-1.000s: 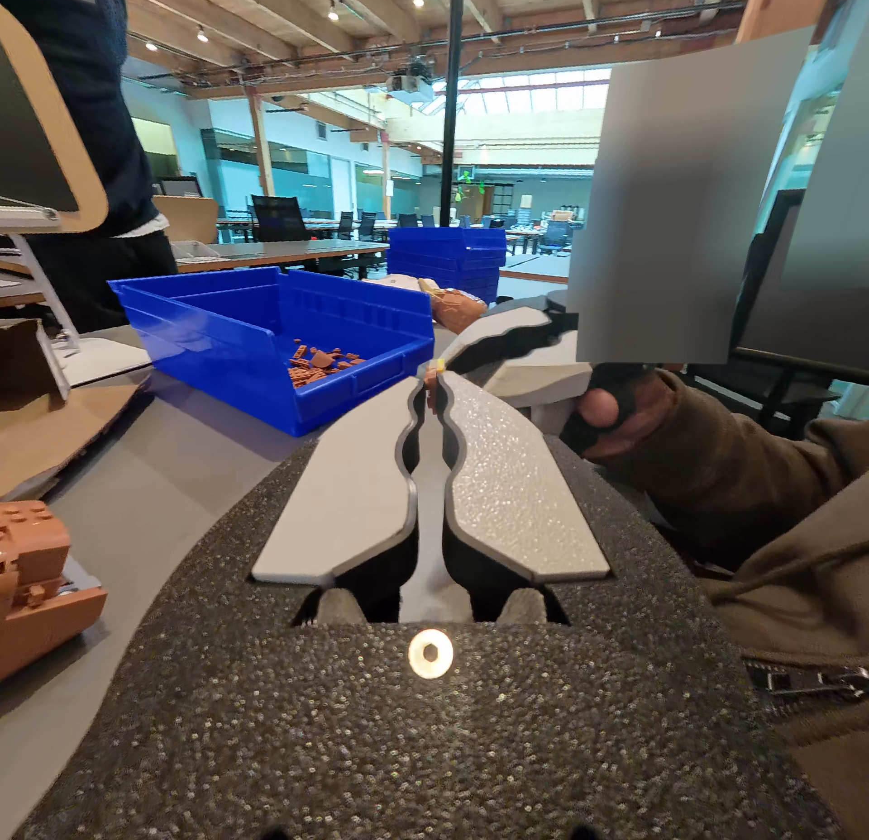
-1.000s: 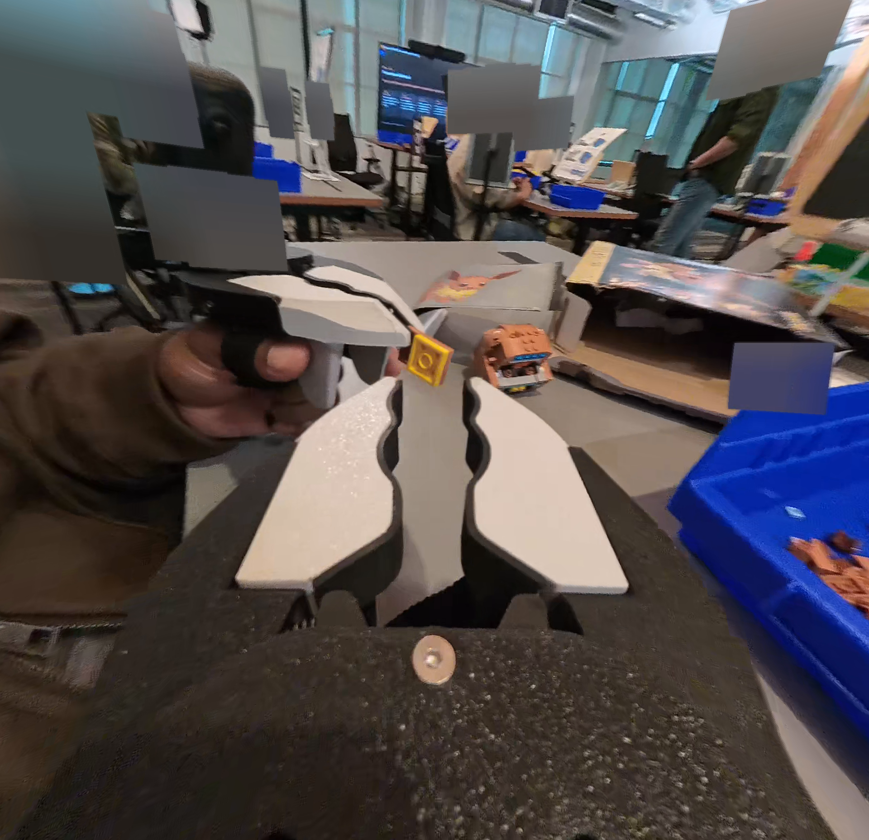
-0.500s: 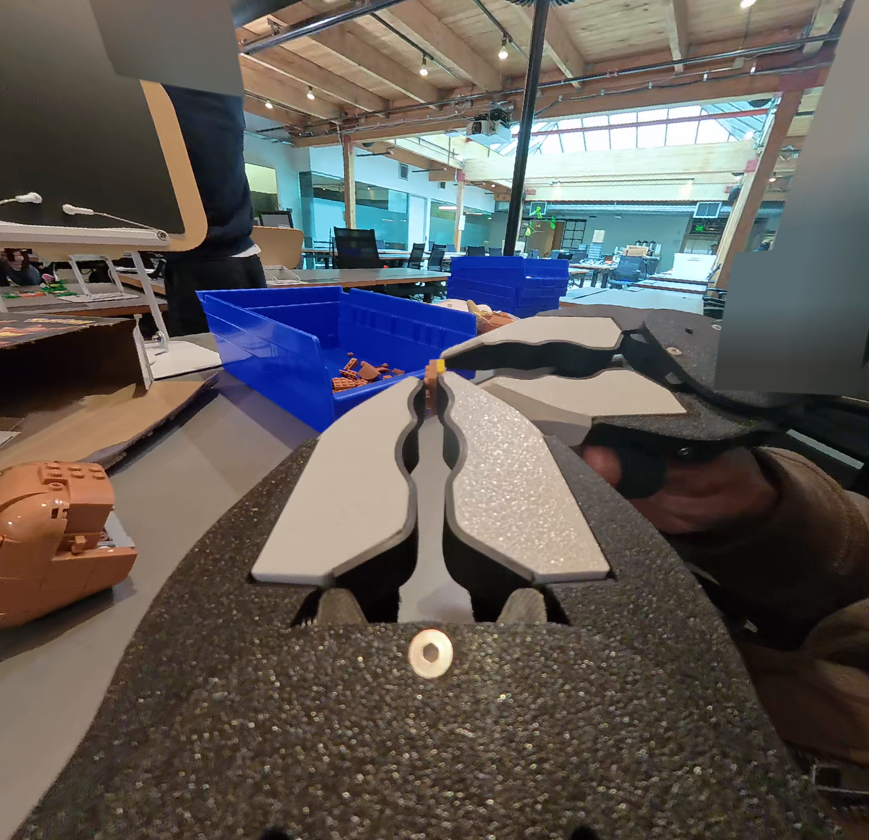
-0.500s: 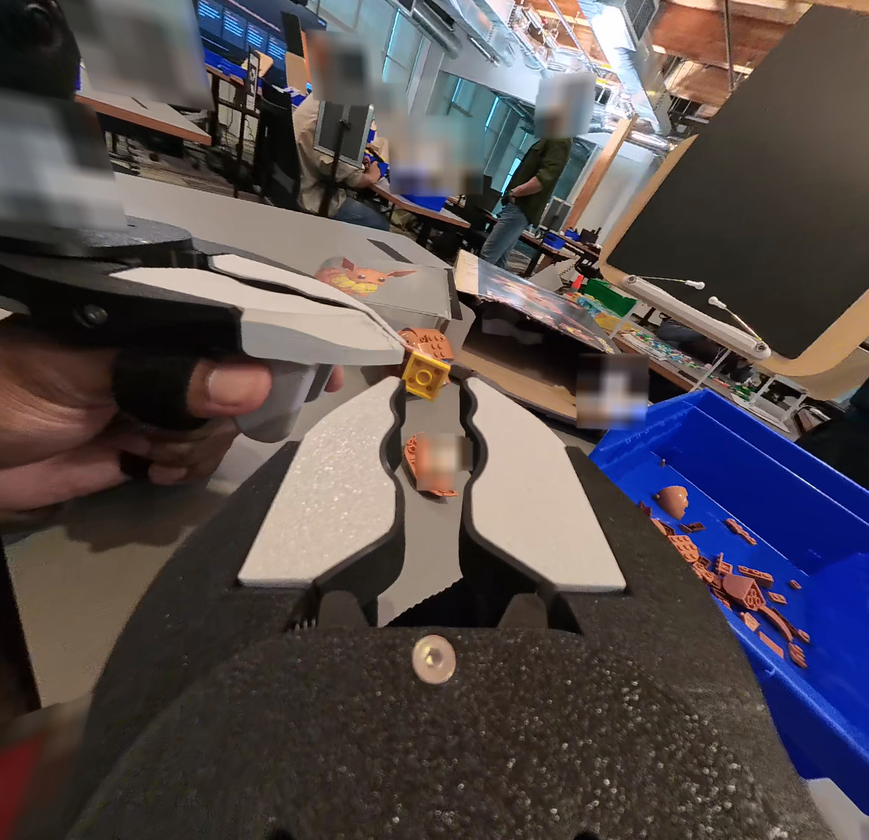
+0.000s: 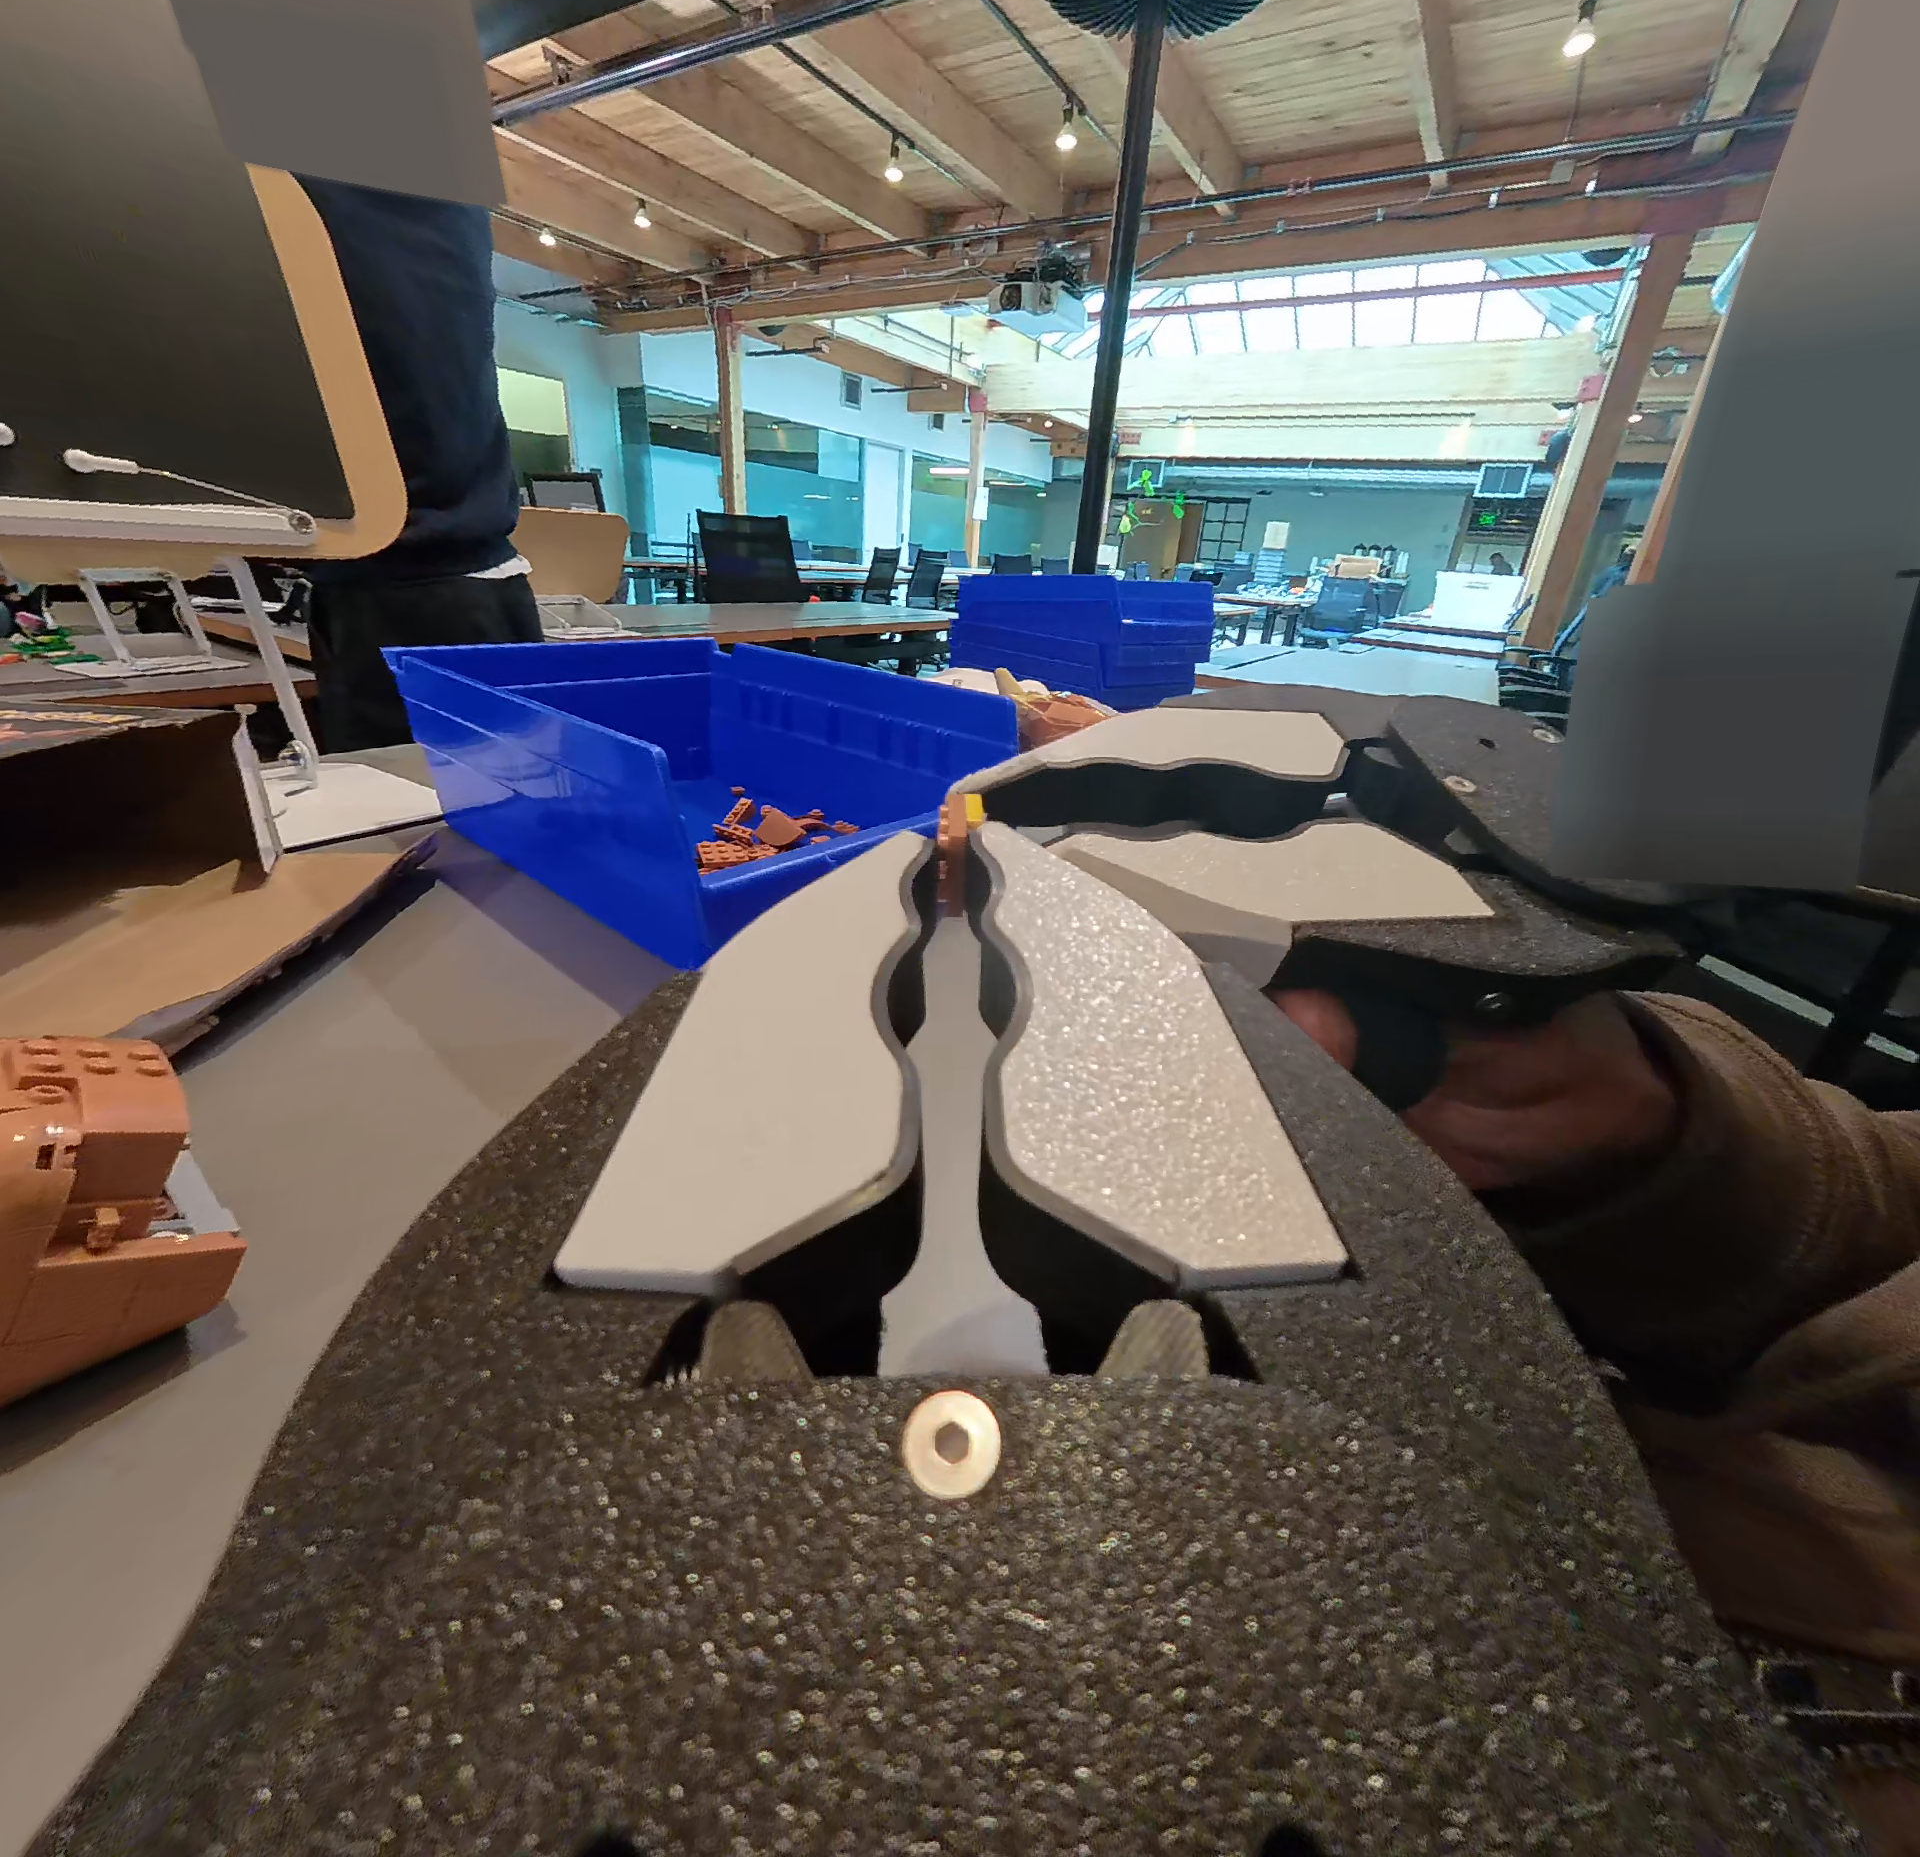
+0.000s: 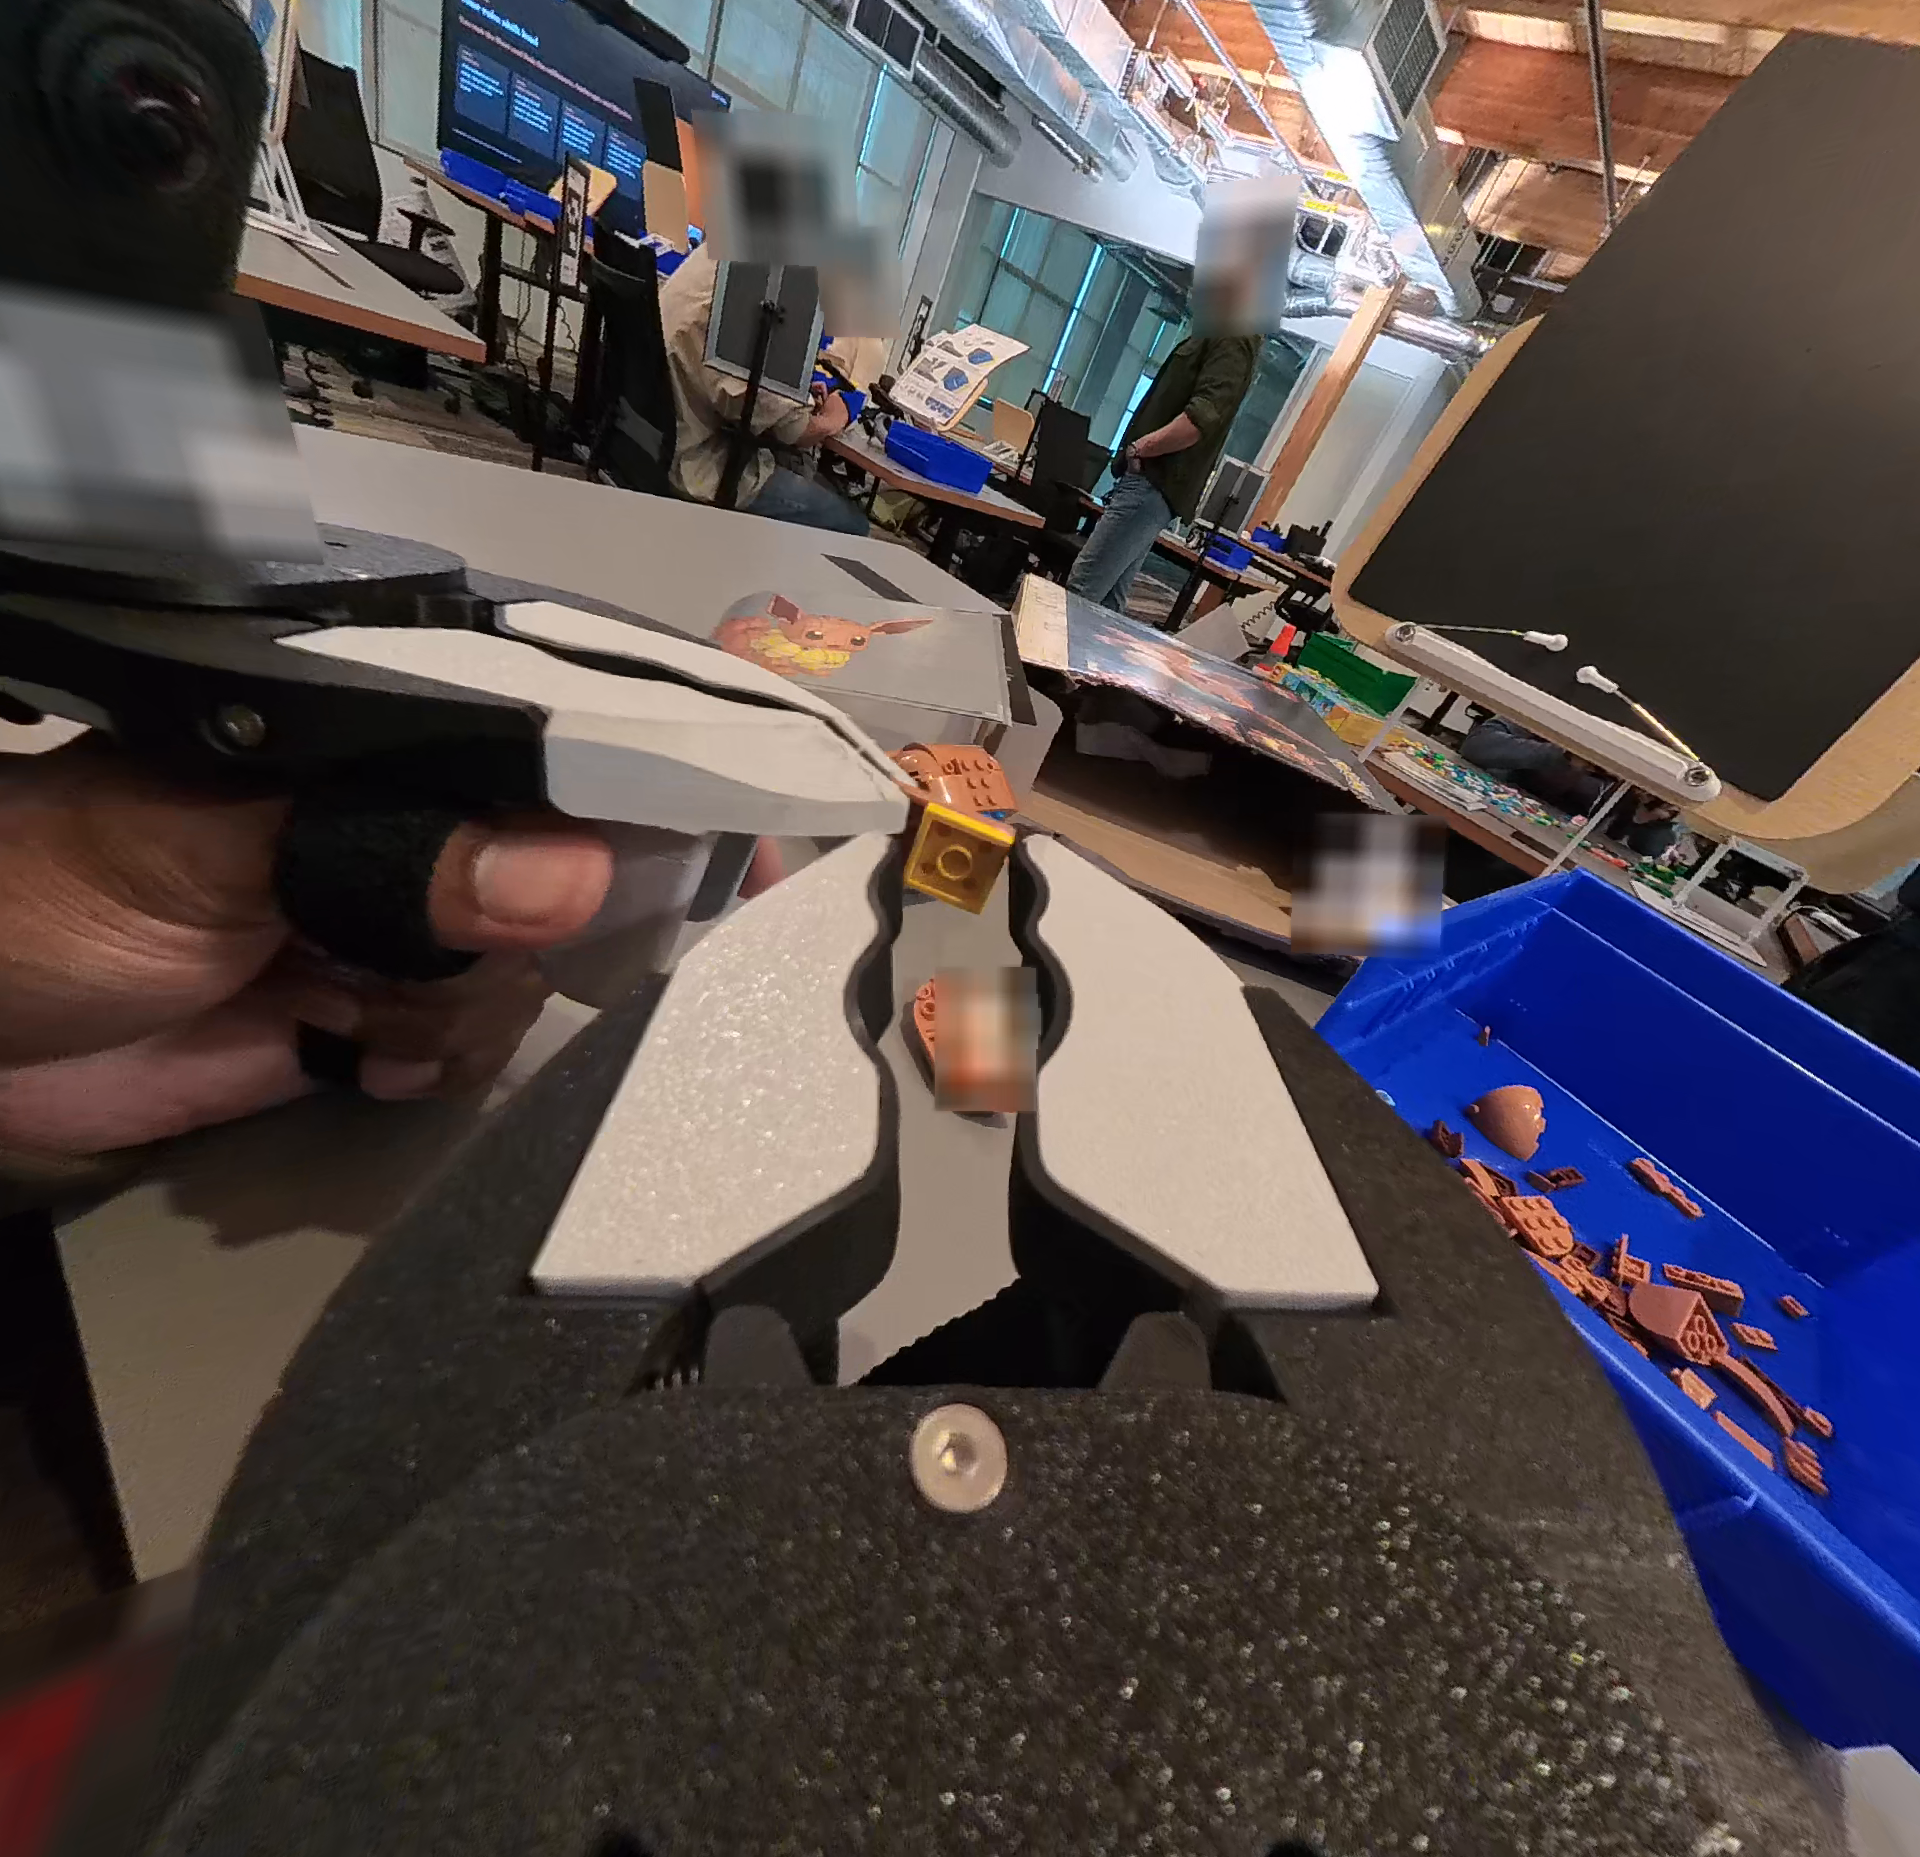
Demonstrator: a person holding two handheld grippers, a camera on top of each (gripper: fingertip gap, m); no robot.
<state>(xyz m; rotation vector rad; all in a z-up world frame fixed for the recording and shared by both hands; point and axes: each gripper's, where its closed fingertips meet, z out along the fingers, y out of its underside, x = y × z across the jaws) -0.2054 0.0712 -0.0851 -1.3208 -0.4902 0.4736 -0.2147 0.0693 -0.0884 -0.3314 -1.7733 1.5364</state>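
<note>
My left gripper (image 5: 951,857) is shut on a thin brown piece (image 5: 949,851) held edge-on at its tips. A small yellow brick (image 5: 974,808) sits against that piece. In the right wrist view the yellow brick (image 6: 954,860) lies between the tips of my right gripper (image 6: 956,853), which close on its two sides. The left gripper (image 6: 896,787) comes in from the left, its shut tips on the brown piece (image 6: 961,773) joined to the brick's top. The right gripper (image 5: 992,812) enters the left wrist view from the right. Both are held above the grey table (image 5: 343,1080).
A blue bin (image 5: 582,758) with loose brown pieces (image 6: 1662,1298) stands close beyond the grippers. A brown brick model (image 5: 83,1194) sits at the near left. Flattened cardboard (image 5: 156,934), a picture box (image 6: 894,654), stacked blue bins (image 5: 1081,623) and a black board on a stand (image 6: 1683,436) lie around.
Both grippers have dropped lower and swung, so the bin shows more. The right gripper's fingers have narrowed around the yellow brick. The left stays shut on the brown piece.
</note>
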